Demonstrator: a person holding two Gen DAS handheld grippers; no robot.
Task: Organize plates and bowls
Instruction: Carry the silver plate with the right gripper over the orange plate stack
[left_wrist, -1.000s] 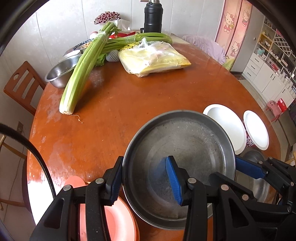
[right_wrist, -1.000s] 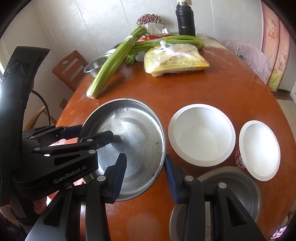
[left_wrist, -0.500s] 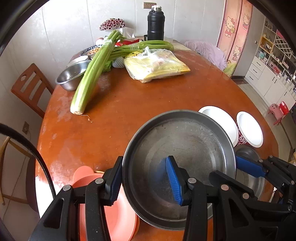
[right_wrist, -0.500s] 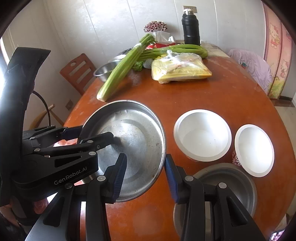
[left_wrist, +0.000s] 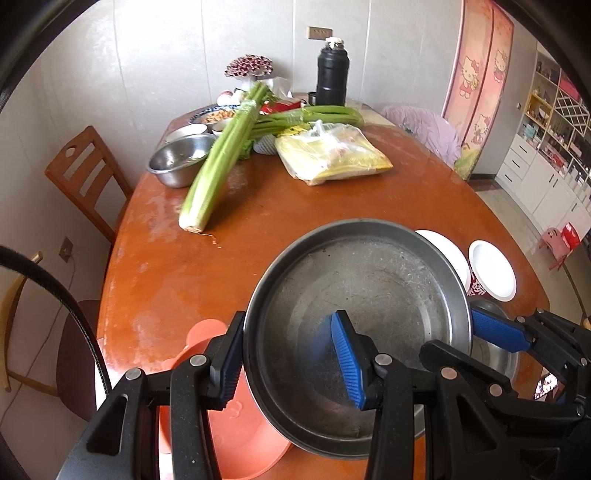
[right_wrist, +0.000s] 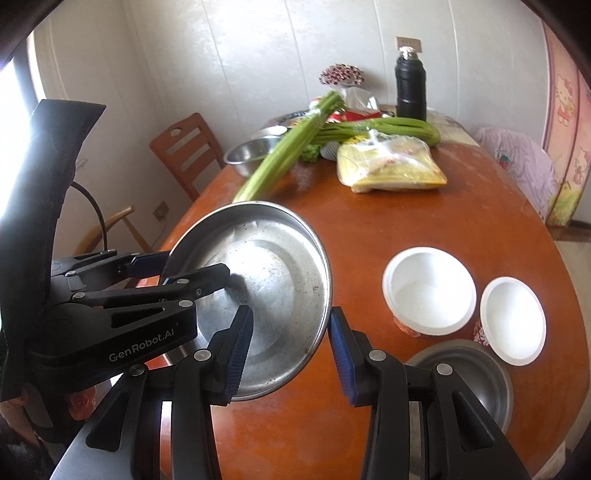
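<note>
**Reporter:** Where is the steel plate (left_wrist: 369, 306) right now?

**Photographer:** Off the round wooden table (left_wrist: 258, 206), tilted, carried between both tools. Under it, at seven o'clock in the left view, lies an orange plate (left_wrist: 236, 435).

**Reporter:** Which step is this?

**Photographer:** By my reading, a two-handed lift and carry, part of stacking. The next move calls for keeping the plate steady and setting it on a pile; which pile, I cannot tell.

**Reporter:** And the tongs?

**Photographer:** The left gripper (left_wrist: 291, 362) is partly closed, pinching the plate's rim at nine o'clock, one pad inside, one outside. The right gripper (right_wrist: 291, 350) does likewise at the rim's four o'clock edge.

**Reporter:** What surrounds it?

**Photographer:** In the right view, two white bowls (right_wrist: 428, 291) at three o'clock, a steel bowl (right_wrist: 469, 373) at four, celery (right_wrist: 288, 155) at twelve.
</note>
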